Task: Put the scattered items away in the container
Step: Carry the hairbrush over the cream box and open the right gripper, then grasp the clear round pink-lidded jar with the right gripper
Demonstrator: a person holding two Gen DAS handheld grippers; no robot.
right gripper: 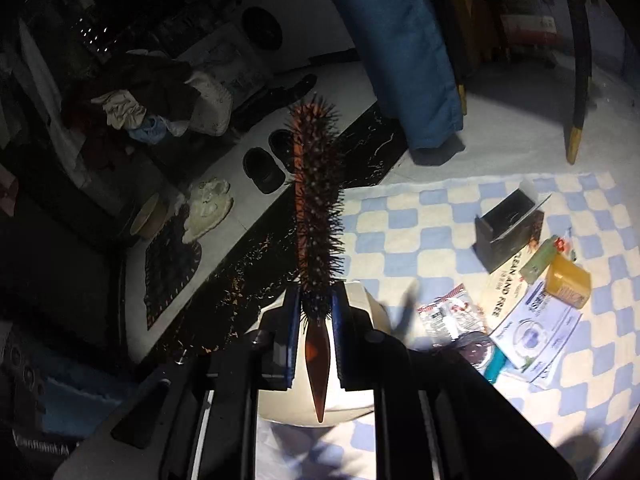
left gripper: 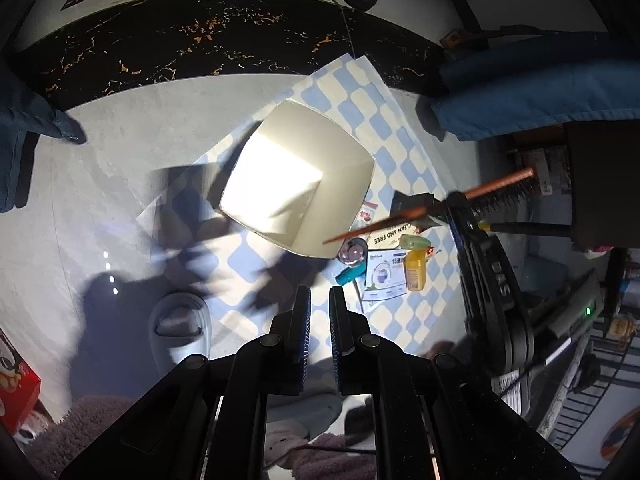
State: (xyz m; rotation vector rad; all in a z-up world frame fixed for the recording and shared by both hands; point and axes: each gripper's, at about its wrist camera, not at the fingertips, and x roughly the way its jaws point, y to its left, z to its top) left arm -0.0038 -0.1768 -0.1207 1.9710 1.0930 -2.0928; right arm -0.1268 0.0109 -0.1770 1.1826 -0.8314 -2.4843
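Orange-brown hairbrush (right gripper: 316, 216); white box (left gripper: 298, 180); blue-cream checkered cloth (right gripper: 420, 232).

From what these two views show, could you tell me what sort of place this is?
Probably the floor of a lived-in home, perhaps a bedroom or utility corner. A checked mat is spread on the tiles, shoes sit nearby, and crumpled clothes are heaped beside what looks like a washing machine.

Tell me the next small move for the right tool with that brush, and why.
Probably carry the hairbrush a little farther over the white container, then release. The right tool grips it where the bristles meet the handle, and the left view shows it held above the container's near edge, not yet inside. The left tool holds nothing.
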